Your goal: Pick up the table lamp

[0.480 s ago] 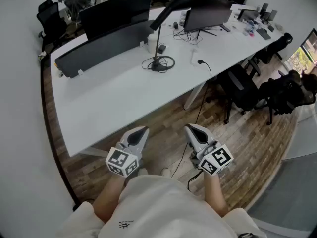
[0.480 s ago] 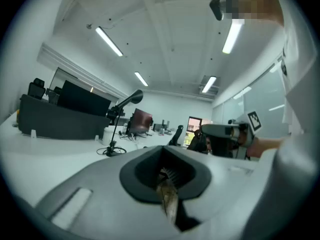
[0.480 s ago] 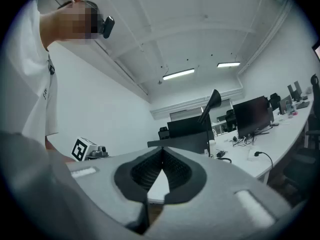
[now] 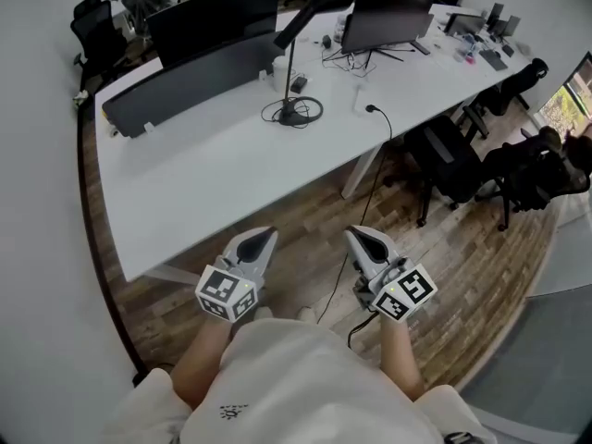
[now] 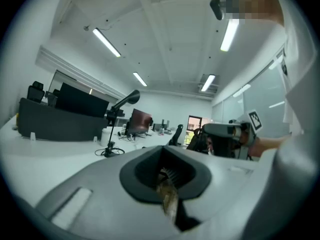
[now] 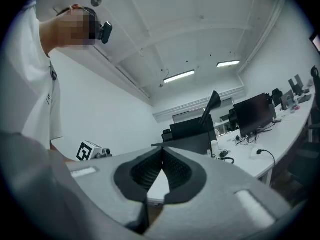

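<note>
A black table lamp (image 4: 298,35) with a slanted arm stands on the long white desk (image 4: 213,174), its round base ringed by a coiled cable. It also shows small and far in the left gripper view, lamp (image 5: 118,121), and in the right gripper view, lamp (image 6: 212,109). Both grippers are held close to my body, well short of the desk's near edge. My left gripper (image 4: 262,239) has its jaws shut with nothing between them. My right gripper (image 4: 356,238) is likewise shut and empty.
Black monitors (image 4: 215,12) and a dark divider panel (image 4: 190,86) stand behind the lamp. A black cable (image 4: 384,155) hangs off the desk's near edge to the wood floor. Office chairs (image 4: 449,169) stand at the right. Small items clutter the desk's far right end (image 4: 481,44).
Both grippers have stayed where they were near my body. The view has shifted slightly, so the desk and lamp sit a little higher and further left in the picture.
</note>
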Available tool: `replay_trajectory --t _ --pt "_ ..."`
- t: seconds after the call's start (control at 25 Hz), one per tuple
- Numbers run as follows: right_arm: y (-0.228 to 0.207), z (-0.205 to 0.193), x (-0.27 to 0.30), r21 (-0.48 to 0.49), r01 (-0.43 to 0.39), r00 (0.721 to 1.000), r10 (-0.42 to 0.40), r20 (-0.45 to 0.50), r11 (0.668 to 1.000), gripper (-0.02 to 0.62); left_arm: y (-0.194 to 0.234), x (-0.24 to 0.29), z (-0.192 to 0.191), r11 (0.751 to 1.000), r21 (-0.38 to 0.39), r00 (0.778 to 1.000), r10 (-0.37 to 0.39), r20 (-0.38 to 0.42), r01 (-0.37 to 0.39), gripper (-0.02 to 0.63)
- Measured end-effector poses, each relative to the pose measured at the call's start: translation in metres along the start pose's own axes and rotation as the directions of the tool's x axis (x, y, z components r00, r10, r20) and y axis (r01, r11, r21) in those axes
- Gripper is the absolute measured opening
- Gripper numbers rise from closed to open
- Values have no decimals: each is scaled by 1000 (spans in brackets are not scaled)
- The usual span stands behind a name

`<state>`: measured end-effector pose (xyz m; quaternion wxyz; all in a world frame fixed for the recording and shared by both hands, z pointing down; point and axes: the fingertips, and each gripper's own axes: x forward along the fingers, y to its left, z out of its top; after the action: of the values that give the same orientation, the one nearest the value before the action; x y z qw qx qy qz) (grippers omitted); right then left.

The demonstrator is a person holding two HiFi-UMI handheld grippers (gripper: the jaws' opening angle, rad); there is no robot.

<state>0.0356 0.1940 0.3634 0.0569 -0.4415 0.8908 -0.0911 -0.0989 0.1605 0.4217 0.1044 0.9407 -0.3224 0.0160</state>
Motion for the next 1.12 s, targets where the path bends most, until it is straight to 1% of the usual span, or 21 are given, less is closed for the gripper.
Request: replay_trajectory --t 0.2,0.4,0.64,0.92,1.12 --pt "-5 -3 -8 12 -1 1000 1 -5 1000 0 -7 3 -3 1000 -1 1000 13 -8 -13 -6" --pt "-13 -1 -16 16 7 1000 -7 -1 1000 0 -17 4 -3 1000 -9 1000 6 1 -6 -6" --pt "-18 -4 -28 23 -19 1000 19 -4 1000 1 -29 11 -6 1000 -1 1000 22 -5 -22 -6" --pt "-30 -1 -43 32 -54 999 54 -1 998 2 -46 18 -5 997 6 997 76 3 -76 -6" --pt "-35 -5 -52 41 -66 998 66 2 997 0 -58 16 -11 996 1 996 84 2 -84 -6"
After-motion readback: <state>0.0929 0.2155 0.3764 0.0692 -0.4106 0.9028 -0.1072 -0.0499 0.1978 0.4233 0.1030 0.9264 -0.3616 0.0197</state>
